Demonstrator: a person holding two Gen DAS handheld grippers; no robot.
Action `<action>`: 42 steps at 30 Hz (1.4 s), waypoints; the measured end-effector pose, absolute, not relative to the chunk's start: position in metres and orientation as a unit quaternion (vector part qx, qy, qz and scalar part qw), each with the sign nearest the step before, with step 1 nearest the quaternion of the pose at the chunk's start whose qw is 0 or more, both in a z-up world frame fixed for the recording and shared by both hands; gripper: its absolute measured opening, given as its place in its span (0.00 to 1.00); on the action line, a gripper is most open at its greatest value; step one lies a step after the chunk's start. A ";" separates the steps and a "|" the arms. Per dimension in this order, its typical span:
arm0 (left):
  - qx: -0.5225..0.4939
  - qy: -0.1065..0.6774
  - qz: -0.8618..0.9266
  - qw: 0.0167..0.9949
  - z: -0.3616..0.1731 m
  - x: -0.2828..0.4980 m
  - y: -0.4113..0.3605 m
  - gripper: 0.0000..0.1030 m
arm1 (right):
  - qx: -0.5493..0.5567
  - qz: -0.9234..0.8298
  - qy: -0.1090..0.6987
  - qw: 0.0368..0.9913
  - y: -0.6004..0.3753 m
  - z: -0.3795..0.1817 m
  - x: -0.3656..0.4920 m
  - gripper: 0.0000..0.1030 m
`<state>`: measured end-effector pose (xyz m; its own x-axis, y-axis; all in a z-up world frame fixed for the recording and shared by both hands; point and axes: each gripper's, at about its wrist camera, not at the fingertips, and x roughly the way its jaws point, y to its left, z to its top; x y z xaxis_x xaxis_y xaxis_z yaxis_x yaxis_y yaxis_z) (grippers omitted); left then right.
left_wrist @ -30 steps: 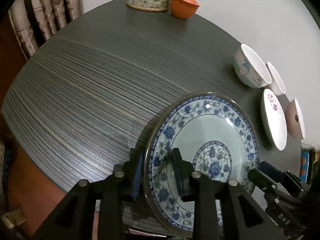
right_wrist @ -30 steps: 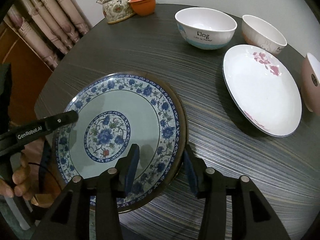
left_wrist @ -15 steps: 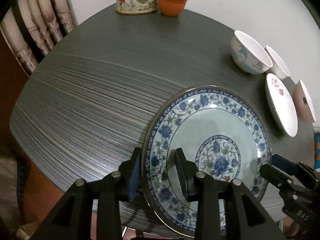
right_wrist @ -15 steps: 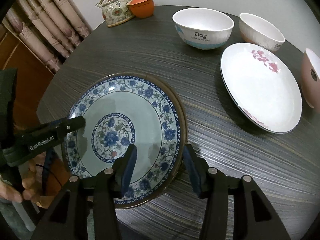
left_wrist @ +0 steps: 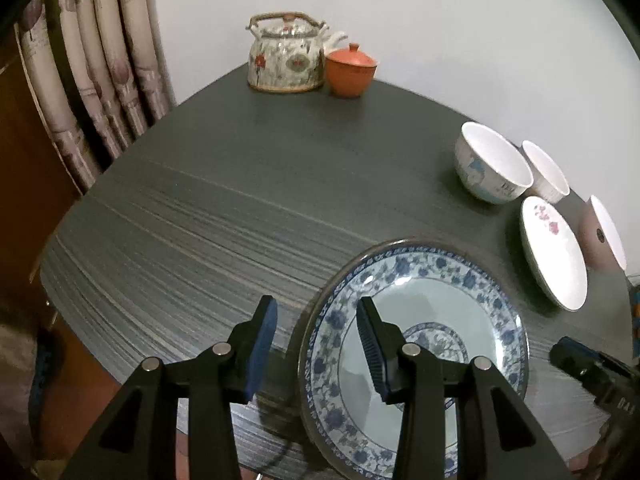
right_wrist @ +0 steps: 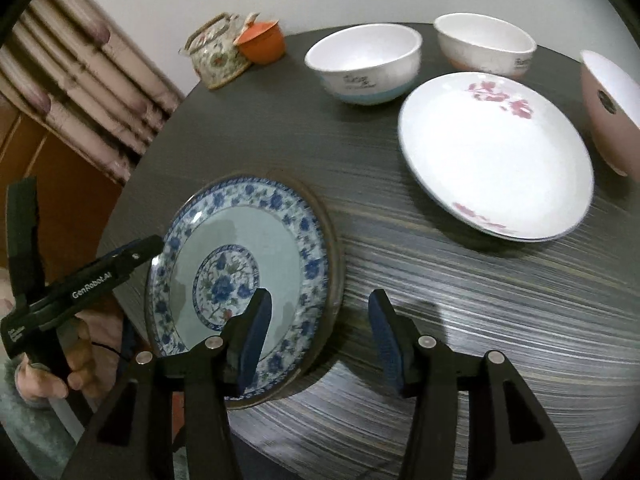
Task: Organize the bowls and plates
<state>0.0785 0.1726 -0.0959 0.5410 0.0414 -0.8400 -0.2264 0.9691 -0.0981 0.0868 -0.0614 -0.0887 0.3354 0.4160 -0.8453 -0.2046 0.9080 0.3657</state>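
A blue-and-white floral plate (left_wrist: 424, 320) (right_wrist: 256, 248) lies on the dark round table (left_wrist: 240, 208) (right_wrist: 480, 280) near its front edge. My left gripper (left_wrist: 316, 344) is open, its jaws astride the plate's left rim. My right gripper (right_wrist: 320, 332) is open, its jaws astride the plate's right rim. Neither touches the plate clearly. A white plate with pink flowers (left_wrist: 554, 252) (right_wrist: 496, 152), a white bowl with a blue base (left_wrist: 492, 168) (right_wrist: 364, 64), a second white bowl (left_wrist: 546, 172) (right_wrist: 486, 44) and a pink bowl (left_wrist: 604, 236) (right_wrist: 608, 108) sit at the right.
A floral teapot (left_wrist: 286, 58) (right_wrist: 218, 56) and an orange lidded cup (left_wrist: 351, 70) (right_wrist: 262, 42) stand at the table's far edge. Curtains (left_wrist: 92, 68) hang at the left. A hand (right_wrist: 60, 360) holds the left gripper's handle beyond the table edge.
Both grippers have opened wider and drawn back from the floral plate. Both cameras have tilted up, so more of the wall and far table shows.
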 end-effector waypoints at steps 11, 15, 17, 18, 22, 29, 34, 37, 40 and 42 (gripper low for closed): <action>-0.107 0.475 0.078 0.870 -0.101 0.079 0.168 0.41 | 0.157 0.138 0.499 0.841 -0.155 -0.077 0.084 0.47; -0.117 0.479 0.047 0.869 -0.093 0.081 0.153 0.41 | 0.161 0.111 0.487 0.851 -0.188 -0.078 0.090 0.48; -0.115 0.473 0.032 0.873 -0.087 0.083 0.140 0.41 | 0.164 0.103 0.483 0.854 -0.201 -0.080 0.095 0.48; -0.118 0.474 0.022 0.873 -0.085 0.085 0.133 0.41 | 0.164 0.098 0.482 0.855 -0.206 -0.081 0.098 0.48; -0.138 0.479 -0.028 0.867 -0.078 0.105 0.096 0.41 | 0.160 0.091 0.479 0.858 -0.220 -0.086 0.110 0.48; -0.137 0.500 -0.067 0.853 -0.091 0.147 0.036 0.41 | 0.166 0.095 0.474 0.859 -0.234 -0.093 0.132 0.37; -0.151 0.518 -0.077 0.838 -0.106 0.170 0.016 0.41 | 0.175 0.096 0.479 0.855 -0.243 -0.101 0.146 0.34; -0.157 0.528 -0.082 0.830 -0.113 0.183 0.007 0.41 | 0.180 0.097 0.483 0.851 -0.248 -0.105 0.152 0.31; -0.165 0.533 -0.083 0.826 -0.118 0.191 0.001 0.41 | 0.180 0.100 0.485 0.850 -0.249 -0.108 0.158 0.30; -0.172 0.538 -0.083 0.821 -0.124 0.199 -0.002 0.41 | 0.182 0.104 0.487 0.848 -0.249 -0.109 0.163 0.28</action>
